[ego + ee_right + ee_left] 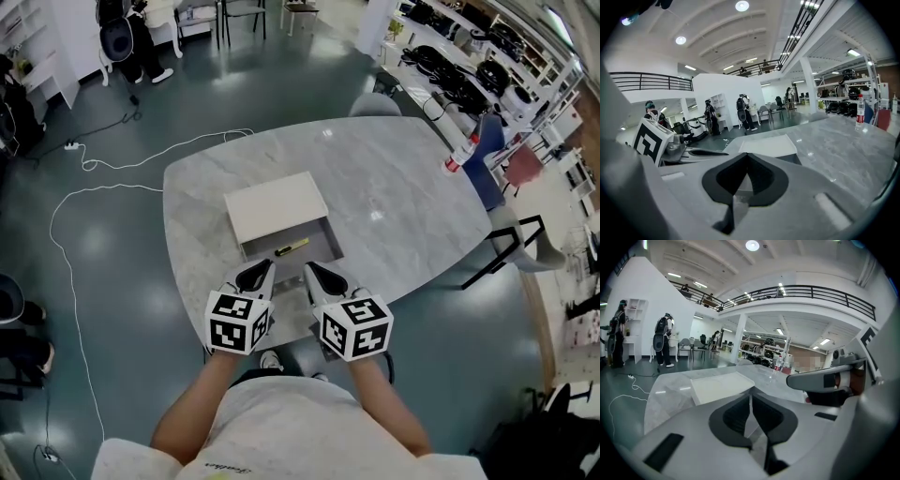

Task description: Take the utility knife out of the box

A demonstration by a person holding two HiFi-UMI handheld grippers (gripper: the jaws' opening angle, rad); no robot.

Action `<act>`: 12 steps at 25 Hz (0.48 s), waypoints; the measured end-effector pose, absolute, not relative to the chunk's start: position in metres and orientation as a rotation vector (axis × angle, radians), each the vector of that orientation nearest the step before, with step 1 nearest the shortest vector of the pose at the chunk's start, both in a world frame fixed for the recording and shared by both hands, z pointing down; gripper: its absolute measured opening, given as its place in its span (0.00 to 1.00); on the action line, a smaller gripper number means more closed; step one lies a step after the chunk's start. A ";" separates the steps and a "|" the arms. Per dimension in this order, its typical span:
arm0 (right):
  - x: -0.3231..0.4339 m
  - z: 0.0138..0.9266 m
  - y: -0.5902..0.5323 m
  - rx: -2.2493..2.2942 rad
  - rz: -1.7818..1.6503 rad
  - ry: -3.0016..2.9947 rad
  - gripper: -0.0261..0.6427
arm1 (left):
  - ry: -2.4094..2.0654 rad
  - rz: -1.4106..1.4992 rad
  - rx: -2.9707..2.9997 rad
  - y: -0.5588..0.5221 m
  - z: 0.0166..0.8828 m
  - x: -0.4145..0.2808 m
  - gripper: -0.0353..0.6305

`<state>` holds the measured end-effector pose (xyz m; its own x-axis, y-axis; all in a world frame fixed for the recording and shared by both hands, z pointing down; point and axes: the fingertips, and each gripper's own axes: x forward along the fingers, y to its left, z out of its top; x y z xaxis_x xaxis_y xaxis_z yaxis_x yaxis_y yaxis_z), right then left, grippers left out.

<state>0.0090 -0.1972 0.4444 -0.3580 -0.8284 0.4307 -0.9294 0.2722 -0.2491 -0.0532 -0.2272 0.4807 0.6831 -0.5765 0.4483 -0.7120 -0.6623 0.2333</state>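
Note:
A flat cream box (pixel 275 208) lies on the marble table (pixel 394 197), its tray slid out toward me. The yellow utility knife (pixel 292 247) lies in the open tray. My left gripper (pixel 267 267) and right gripper (pixel 311 269) hover side by side at the table's near edge, just short of the tray, tips pointing at it. Both are shut with nothing between the jaws. In the left gripper view the shut jaws of the left gripper (pixel 751 397) point at the box (pixel 719 386). The right gripper (pixel 747 157), seen in its own view, faces the box (pixel 768 145).
A bottle with a red label (pixel 459 155) stands at the table's far right edge. Chairs (pixel 520 239) sit along the right side. A white cable (pixel 70 234) trails over the floor at left. People stand far off by white shelves (pixel 712 117).

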 end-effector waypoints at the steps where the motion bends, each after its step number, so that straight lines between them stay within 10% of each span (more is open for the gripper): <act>1: 0.009 0.445 -0.201 1.635 0.687 -2.324 0.05 | -0.989 0.496 2.512 -0.229 0.484 -0.052 0.09; 12: 0.019 0.456 -0.232 1.566 0.689 -2.364 0.05 | -0.888 0.748 2.600 -0.247 0.514 -0.033 0.09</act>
